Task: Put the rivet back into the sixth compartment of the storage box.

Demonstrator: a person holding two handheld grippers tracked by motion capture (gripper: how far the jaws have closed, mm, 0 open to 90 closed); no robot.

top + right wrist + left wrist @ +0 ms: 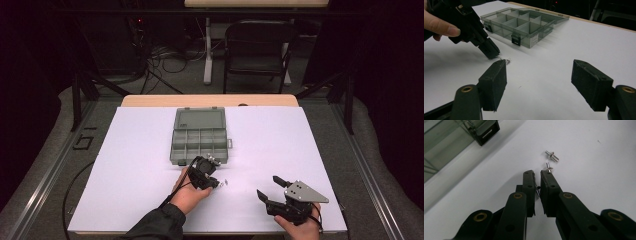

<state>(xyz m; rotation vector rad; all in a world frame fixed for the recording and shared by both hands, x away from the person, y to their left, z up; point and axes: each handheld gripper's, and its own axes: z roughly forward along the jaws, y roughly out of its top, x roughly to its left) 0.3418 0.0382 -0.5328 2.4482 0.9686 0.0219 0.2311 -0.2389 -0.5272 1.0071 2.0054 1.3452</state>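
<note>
Rivet pinched in closed left tongs; right tongs wide, well apart

A sheet of smooth, matt white paper or board covers the table, whose pale wood shows bare along the far edge. Near the sheet's middle stands a translucent smoky-grey plastic compartment box, glossy, with opaque black plastic latches. The small bright metal rivets shine like polished steel. The left gripper and right gripper are matt black plastic, their pads faintly grainy, with brass-coloured bushings at the pivots.
</note>
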